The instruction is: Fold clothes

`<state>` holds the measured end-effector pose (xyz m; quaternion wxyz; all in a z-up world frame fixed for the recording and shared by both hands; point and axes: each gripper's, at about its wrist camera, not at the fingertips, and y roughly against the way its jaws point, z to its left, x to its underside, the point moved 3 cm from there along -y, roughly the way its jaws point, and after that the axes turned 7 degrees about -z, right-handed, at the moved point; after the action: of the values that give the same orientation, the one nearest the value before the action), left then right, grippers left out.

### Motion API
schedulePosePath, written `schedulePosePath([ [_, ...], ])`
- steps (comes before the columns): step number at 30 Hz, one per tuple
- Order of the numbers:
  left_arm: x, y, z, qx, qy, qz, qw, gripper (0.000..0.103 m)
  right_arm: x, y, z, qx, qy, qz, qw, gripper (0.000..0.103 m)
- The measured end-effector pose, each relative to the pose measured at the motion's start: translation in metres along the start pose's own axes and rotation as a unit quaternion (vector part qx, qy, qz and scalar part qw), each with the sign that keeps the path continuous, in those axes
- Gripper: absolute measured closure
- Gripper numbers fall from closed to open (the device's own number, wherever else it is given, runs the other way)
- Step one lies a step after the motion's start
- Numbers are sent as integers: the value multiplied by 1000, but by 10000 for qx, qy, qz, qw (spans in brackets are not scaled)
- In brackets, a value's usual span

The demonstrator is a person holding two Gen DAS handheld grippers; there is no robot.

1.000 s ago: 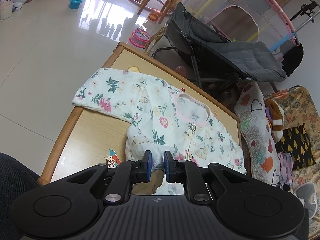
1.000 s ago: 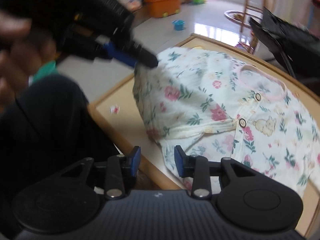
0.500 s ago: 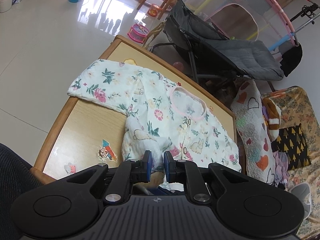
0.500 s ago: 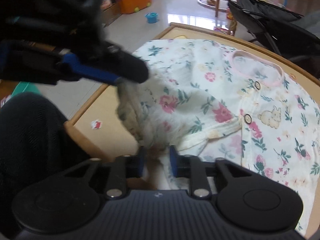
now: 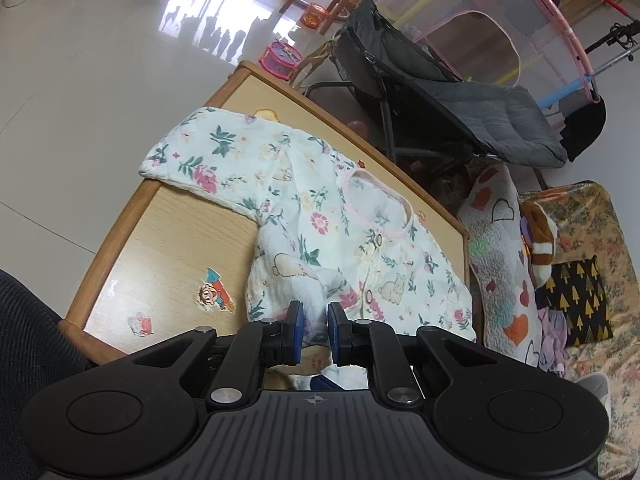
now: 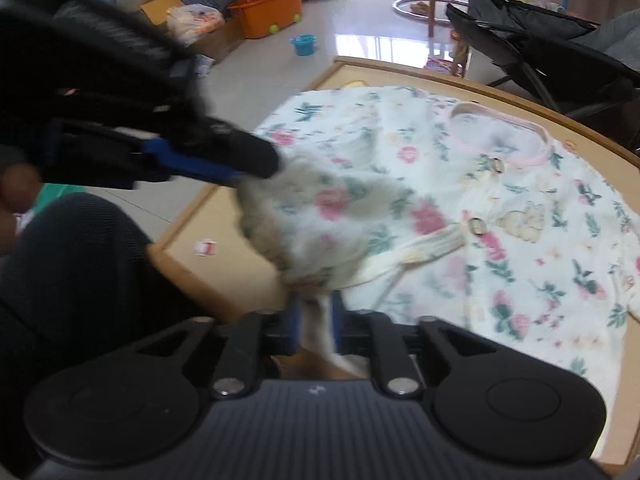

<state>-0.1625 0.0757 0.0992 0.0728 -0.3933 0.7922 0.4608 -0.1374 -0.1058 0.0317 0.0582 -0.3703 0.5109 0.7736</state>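
Note:
A white floral baby garment (image 5: 320,220) with a pink neckline lies on a small wooden table (image 5: 168,248). Its sleeve stretches to the table's far left corner. My left gripper (image 5: 314,330) is shut on the garment's near hem and holds it lifted. In the right wrist view the garment (image 6: 500,208) spreads to the right, and my right gripper (image 6: 314,320) is shut on a bunched part of the hem. The left gripper (image 6: 240,168) shows there at upper left, pinching the same lifted fold.
A dark stroller (image 5: 460,100) stands behind the table. A patterned quilt (image 5: 504,264) and cushions lie to the right. Toys and an orange bin (image 6: 272,12) sit on the tiled floor. My dark-clothed leg (image 6: 72,280) is at the table's near edge.
My right gripper closed on the garment's hem. My left gripper pulled back and up with its hem, so the near part of the garment rose into a fold.

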Motion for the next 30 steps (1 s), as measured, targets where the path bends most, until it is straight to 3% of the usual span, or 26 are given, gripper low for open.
schedulePosePath([
  [2,2,0,-3,27,-28,29,10000,85,-3,-1,4,-73,-171,-32,9998,67],
  [6,5,2,-5,53,-46,59,10000,85,-6,-6,-4,194,-474,-78,9987,68],
  [8,5,2,-4,53,-47,65,10000,85,-7,-9,-13,258,-674,-141,9973,76],
  [9,5,2,-4,57,-46,68,10000,85,-8,-9,-16,292,-674,-190,9971,92],
  [10,6,3,-3,54,-50,71,9999,85,-8,-10,-18,326,-639,-231,9972,102],
  [16,8,3,8,-74,-55,128,9999,85,-18,17,-14,981,473,-716,9915,102],
  [19,14,2,14,-103,-51,236,9997,85,-20,32,-3,1458,1433,-891,9748,102],
  [22,20,-2,18,-144,-68,353,9993,85,-15,41,11,1818,2458,-903,9478,102],
  [26,28,-9,22,-336,-259,429,9982,85,7,34,25,1917,3472,-559,9163,102],
  [30,33,-20,24,-819,-896,479,9914,83,30,8,27,1797,3994,0,8990,102],
])
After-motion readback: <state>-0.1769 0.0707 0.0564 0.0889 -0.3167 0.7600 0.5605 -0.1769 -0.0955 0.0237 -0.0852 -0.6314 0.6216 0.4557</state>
